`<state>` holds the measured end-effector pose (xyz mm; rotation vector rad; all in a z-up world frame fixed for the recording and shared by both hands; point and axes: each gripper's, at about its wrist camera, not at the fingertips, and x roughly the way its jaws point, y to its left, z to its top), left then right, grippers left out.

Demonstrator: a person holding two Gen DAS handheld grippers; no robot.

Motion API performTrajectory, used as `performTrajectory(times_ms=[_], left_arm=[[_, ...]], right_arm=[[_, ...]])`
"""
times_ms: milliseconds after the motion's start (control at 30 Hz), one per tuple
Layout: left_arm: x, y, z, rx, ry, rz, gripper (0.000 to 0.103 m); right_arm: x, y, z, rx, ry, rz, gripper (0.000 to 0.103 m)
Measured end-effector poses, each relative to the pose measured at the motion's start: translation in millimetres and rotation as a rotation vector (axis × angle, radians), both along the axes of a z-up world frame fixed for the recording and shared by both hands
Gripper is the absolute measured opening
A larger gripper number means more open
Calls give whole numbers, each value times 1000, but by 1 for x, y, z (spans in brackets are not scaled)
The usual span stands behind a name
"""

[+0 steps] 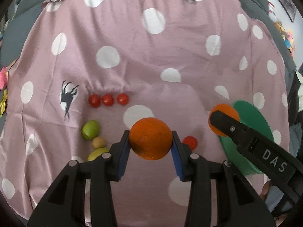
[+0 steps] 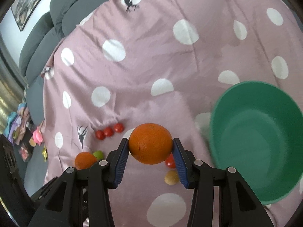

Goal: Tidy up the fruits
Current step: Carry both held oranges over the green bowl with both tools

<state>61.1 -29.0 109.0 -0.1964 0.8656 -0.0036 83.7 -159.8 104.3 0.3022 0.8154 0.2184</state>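
A big pink cloth [image 2: 144, 56] with white dots covers the soft surface. A round, smooth green plastic bowl [image 2: 261, 141] sits on it, empty. Each claw is clamped on a bumpy orange: the left claw [image 1: 151, 141] grips one orange [image 1: 151, 138], the right claw [image 2: 151, 147] grips another orange [image 2: 151, 143], both held up. I think the next move is to lower them into the bowl. Green fruits [image 1: 90, 129] lie close by. Three shiny little tomatoes [image 1: 108, 99] sit in a row, one more tomato [image 1: 190, 141] apart.
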Motion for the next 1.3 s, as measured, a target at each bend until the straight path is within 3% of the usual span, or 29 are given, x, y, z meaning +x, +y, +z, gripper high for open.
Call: performTrajectory(times_ms=[433,733,933,1300], left_arm=[[19,-63,4,76,16,-177,41],[31,-102,9,15,-8,-286,41],[36,-130,-1,-28,21,-359,41],[38,-148,-10,-40,25,-385,41]], right_arm=[[-11,-58,12,3,-39,-165,48],[-17,-104,6,-9,-16,-327,48],[-19,-122,0,-19,15,-393,48],[-21,-139,-10,-26,54,-447,48]])
